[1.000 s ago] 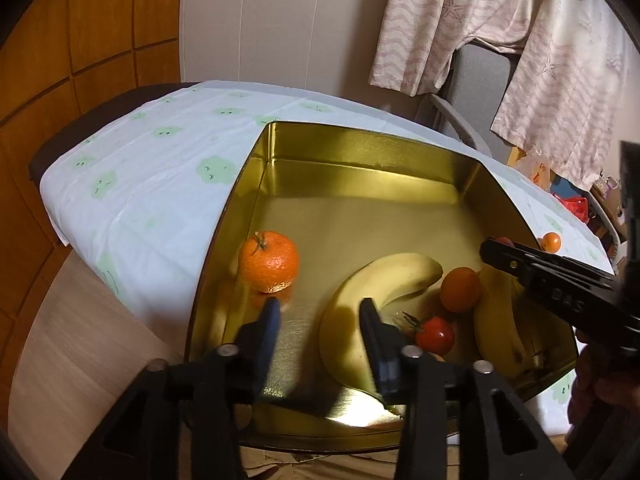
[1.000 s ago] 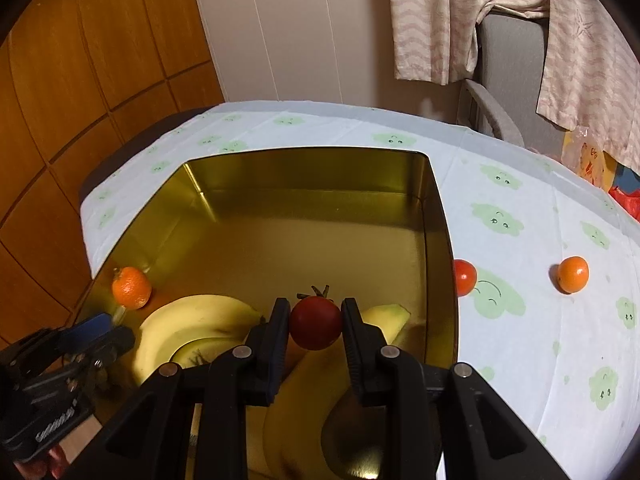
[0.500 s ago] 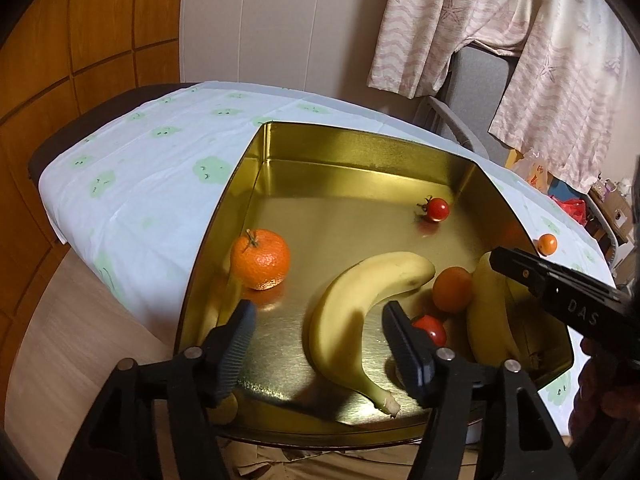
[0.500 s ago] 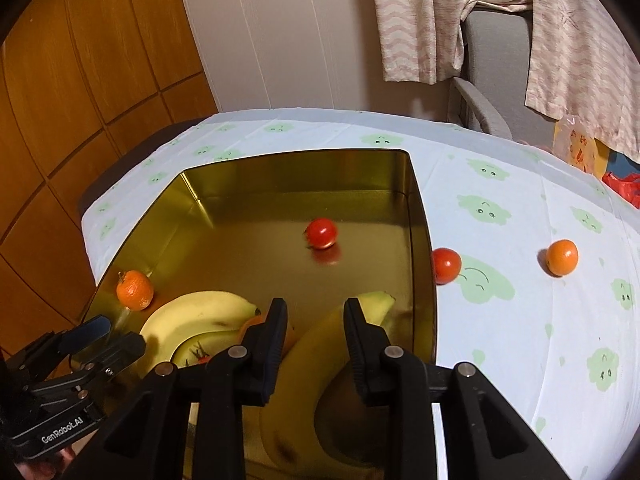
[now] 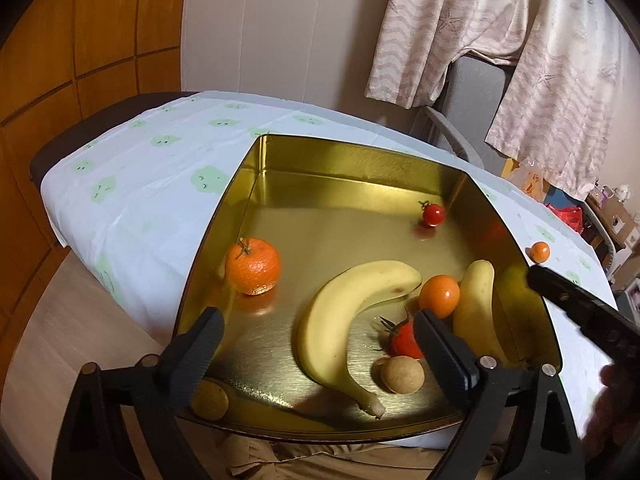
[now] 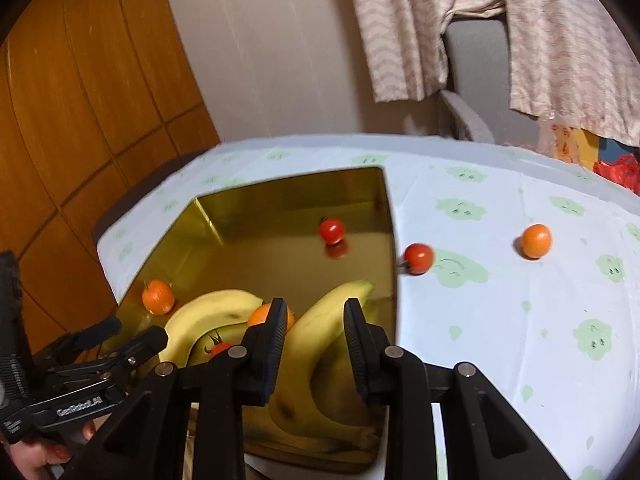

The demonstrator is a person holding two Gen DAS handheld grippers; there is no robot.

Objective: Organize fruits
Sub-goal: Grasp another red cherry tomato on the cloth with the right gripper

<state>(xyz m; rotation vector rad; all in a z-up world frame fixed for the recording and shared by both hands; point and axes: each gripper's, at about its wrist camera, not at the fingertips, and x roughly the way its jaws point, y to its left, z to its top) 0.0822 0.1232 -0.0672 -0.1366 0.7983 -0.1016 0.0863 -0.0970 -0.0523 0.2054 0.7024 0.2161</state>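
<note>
A gold tin (image 5: 360, 160) holds two bananas (image 5: 344, 320) (image 5: 476, 312), a large mandarin (image 5: 253, 266), a small orange (image 5: 439, 295), a stemmed tomato (image 5: 404, 338), a cherry tomato (image 5: 433, 214) near the far wall, and two brown round fruits (image 5: 401, 374). My left gripper (image 5: 318, 317) hovers over the tin's near edge. Its jaws are opening wide and touch nothing. My right gripper (image 6: 315, 305) hangs above the tin's near right corner, its fingers close together with nothing between them. On the cloth lie a red tomato (image 6: 418, 258) and a small orange (image 6: 536, 241).
The tin stands on a white tablecloth (image 6: 500, 320) with green prints. A grey chair (image 6: 472, 80) draped with pink cloth stands behind the table. Wood panelling (image 6: 80, 120) lines the left wall, and bags (image 6: 616, 168) lie at the far right.
The right gripper let go of the cherry tomato, which now lies near the tin's far wall, and the gripper pulled back. The left jaws spread from narrow to wide.
</note>
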